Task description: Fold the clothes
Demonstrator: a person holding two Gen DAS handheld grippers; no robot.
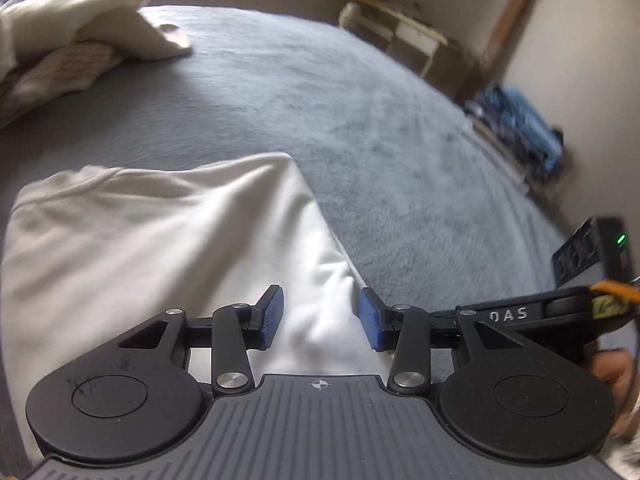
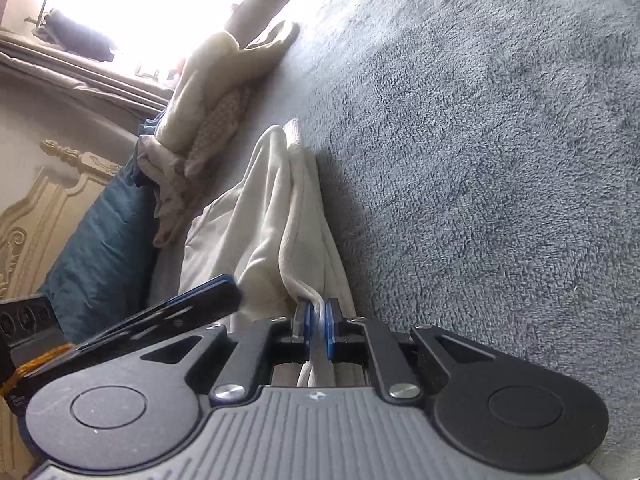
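A white garment (image 1: 168, 240) lies partly folded on the grey fleece blanket (image 1: 360, 112). My left gripper (image 1: 320, 318) hovers just over the garment's near right edge, open, with its blue pads (image 1: 272, 316) apart and white cloth showing in the gap below them. Nothing is pinched there. In the right wrist view the same white garment (image 2: 276, 208) runs away from me in bunched folds. My right gripper (image 2: 319, 324) is shut on the garment's near hem, the cloth squeezed between the two blue pads. The right gripper's body (image 1: 508, 314) sits close beside the left one.
A heap of cream and patterned clothes (image 1: 80, 28) lies at the far left of the bed. A dark blue pillow (image 2: 100, 240) leans on an ornate headboard (image 2: 24, 216). Low shelves (image 1: 404, 36) and a blue bag (image 1: 524, 128) stand by the wall.
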